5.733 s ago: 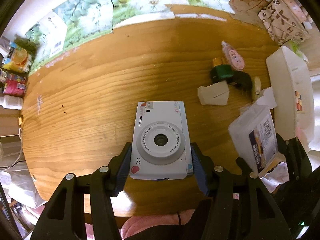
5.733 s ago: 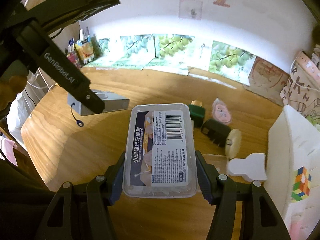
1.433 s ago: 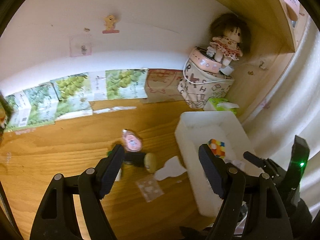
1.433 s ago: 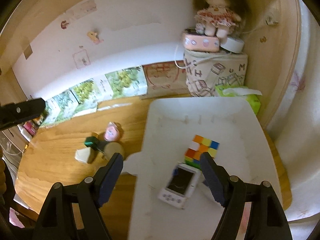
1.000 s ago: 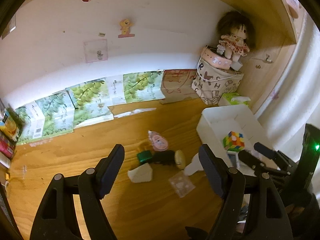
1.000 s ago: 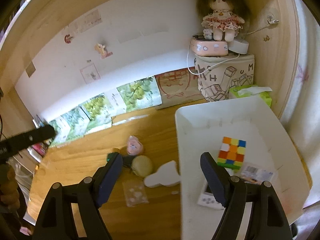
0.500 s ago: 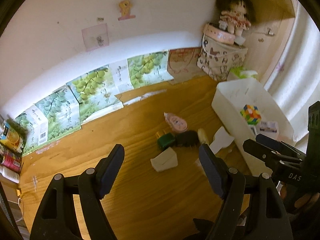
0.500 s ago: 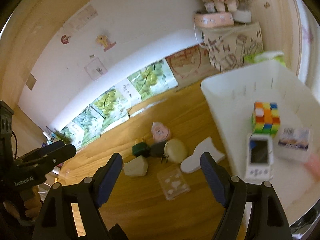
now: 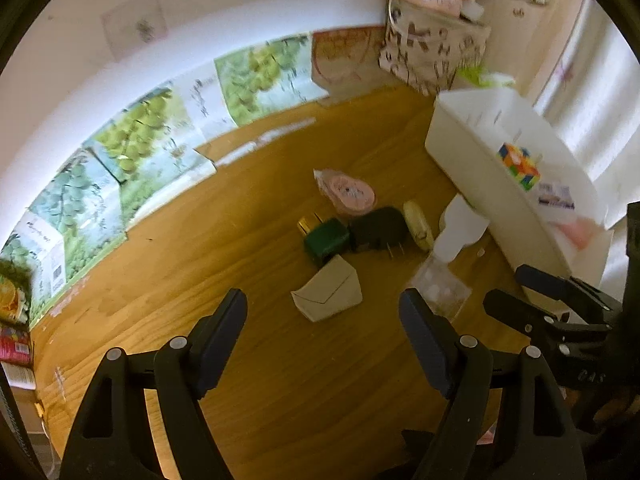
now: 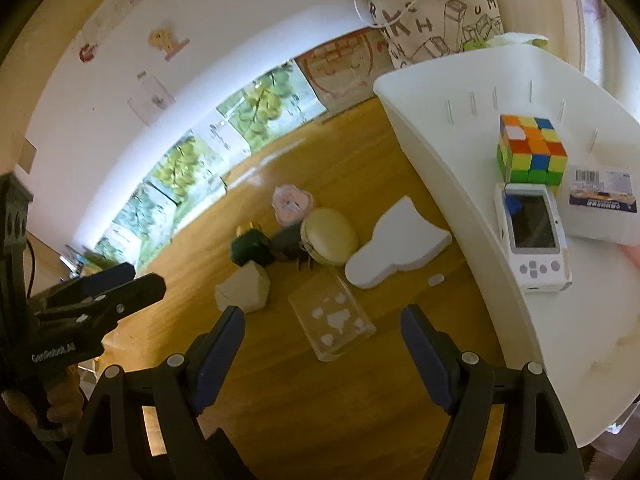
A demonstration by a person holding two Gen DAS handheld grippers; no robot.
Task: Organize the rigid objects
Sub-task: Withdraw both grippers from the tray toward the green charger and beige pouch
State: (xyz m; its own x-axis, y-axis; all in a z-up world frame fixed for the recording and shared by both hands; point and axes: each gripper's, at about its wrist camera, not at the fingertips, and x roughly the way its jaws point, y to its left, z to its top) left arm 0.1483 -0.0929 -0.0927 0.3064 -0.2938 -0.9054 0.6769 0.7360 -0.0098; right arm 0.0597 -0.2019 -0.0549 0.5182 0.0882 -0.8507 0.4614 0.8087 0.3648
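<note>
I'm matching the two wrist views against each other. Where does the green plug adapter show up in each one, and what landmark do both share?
Left wrist: the green plug adapter lies on the table just above centre, beyond the open left gripper.
Right wrist: the same adapter lies left of centre, beyond the open right gripper.
Shared landmark: the colourful cube inside the white bin at the right.

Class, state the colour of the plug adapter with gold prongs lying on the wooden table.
Dark green plug adapter, clearest in the left wrist view.
</note>
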